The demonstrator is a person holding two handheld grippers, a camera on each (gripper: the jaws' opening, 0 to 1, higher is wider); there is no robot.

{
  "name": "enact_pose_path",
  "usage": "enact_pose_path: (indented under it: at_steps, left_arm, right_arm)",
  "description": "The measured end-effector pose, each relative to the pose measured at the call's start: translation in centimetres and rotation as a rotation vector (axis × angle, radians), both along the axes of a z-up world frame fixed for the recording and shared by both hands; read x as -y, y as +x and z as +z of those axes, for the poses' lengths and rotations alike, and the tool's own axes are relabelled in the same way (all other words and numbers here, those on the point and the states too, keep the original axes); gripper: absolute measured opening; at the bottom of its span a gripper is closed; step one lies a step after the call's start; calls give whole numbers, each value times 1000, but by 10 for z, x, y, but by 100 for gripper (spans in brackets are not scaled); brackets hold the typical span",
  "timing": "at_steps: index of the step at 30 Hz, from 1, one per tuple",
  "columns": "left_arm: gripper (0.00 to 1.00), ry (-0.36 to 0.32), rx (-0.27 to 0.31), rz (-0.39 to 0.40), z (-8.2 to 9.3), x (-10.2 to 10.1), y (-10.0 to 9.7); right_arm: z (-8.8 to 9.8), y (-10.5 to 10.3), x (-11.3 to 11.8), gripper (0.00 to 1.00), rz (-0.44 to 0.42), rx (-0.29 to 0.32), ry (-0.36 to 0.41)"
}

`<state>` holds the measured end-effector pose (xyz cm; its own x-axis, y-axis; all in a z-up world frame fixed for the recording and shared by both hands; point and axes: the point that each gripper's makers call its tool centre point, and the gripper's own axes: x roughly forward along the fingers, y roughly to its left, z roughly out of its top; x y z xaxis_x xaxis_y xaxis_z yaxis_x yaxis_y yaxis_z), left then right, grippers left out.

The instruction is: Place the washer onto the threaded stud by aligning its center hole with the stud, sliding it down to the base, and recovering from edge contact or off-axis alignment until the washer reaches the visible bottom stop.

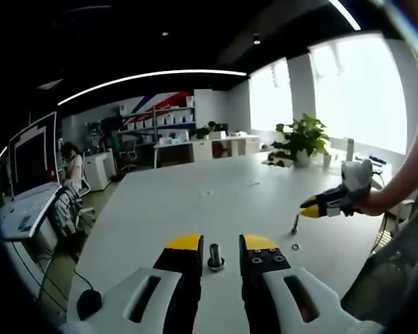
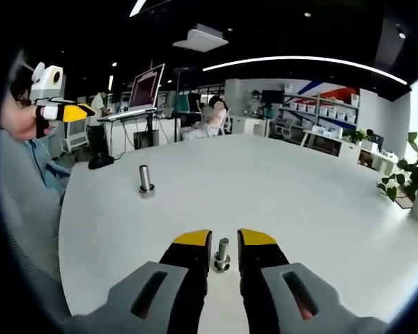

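- Lying flat on the white table (image 1: 195, 202), the washer (image 1: 296, 246) sat just beside the thin stud (image 1: 295, 224), not yet threaded on; seen in the left gripper view
- thin stud stood upright, a wider ring at its foot in the right gripper view; likely the bottom stop, could not tell for sure
- right gripper (image 2: 225, 240) was released, jaws parted and empty, stud framed in the gap beyond them; probably lining up for the washer pick
- left gripper (image 1: 219, 243) also released, nothing grasped; it looked along its jaws at a thicker stud (image 1: 214, 256), well apart from the washer, likely just waiting
- potted plant (image 1: 301, 138) stood at the far table edge
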<state>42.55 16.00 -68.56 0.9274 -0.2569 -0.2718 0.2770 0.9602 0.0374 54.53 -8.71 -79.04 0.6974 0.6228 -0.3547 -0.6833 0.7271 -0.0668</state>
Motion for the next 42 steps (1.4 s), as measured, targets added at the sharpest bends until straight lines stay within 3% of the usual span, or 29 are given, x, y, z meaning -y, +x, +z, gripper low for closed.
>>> enact_pose_path:
  at_steps: [27,42]
  left_arm:
    - [19,-41,80,18,22,-7,2]
    - [19,-50,107,31,29,-9,1]
  right_arm:
    - [37,-31,30,21,-54,25,10]
    - [56,-46,31,25,-61,45,39]
